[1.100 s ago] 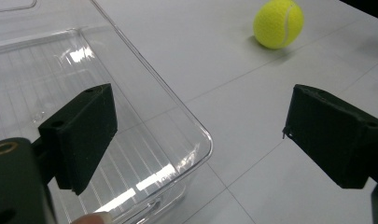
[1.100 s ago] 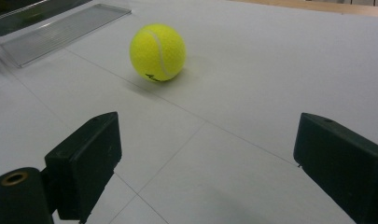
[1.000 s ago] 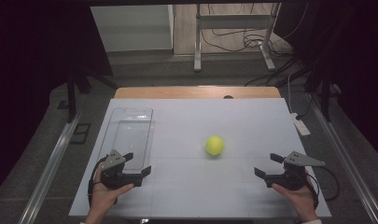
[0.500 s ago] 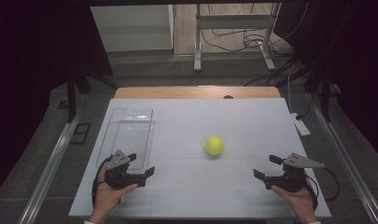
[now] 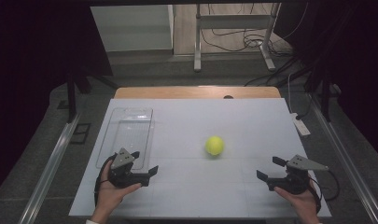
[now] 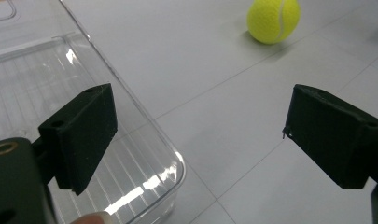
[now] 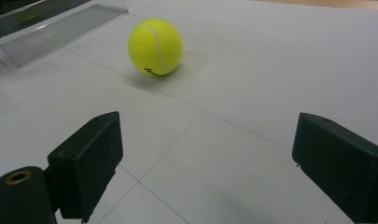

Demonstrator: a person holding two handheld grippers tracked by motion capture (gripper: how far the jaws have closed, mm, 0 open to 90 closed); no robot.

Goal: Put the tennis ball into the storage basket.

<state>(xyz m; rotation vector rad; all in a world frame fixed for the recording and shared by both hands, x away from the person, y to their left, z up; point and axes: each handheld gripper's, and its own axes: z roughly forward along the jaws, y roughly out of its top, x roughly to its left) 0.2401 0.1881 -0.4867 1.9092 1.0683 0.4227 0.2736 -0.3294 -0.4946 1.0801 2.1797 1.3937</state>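
I judged the main hazard to be the tennis ball (image 5: 214, 145) itself: it sat free on the white table (image 5: 252, 121), near the middle and well apart from both tools, with nothing to stop it rolling. If one jaw had met it before the other, or had struck it off centre, I would have expected it to run toward the table edge. A second risk lay at my left, where the left gripper (image 5: 141, 173) hung just beside the near corner of the clear plastic tray (image 5: 130, 133); a careless swing toward the ball could have clipped the tray's rim and shoved it.

As to pose, I held the left gripper low over the near left part of the table, jaws spread wide with nothing between them, aimed to the right and slightly away, so that in the left gripper view the ball (image 6: 273, 19) lay ahead, well beyond the jaws. The right gripper (image 5: 270, 170) sat low at the near right, its jaws equally wide apart and empty, directed inward at the ball (image 7: 155, 46), which in its own view lay ahead and left of centre. Neither tool touched anything.
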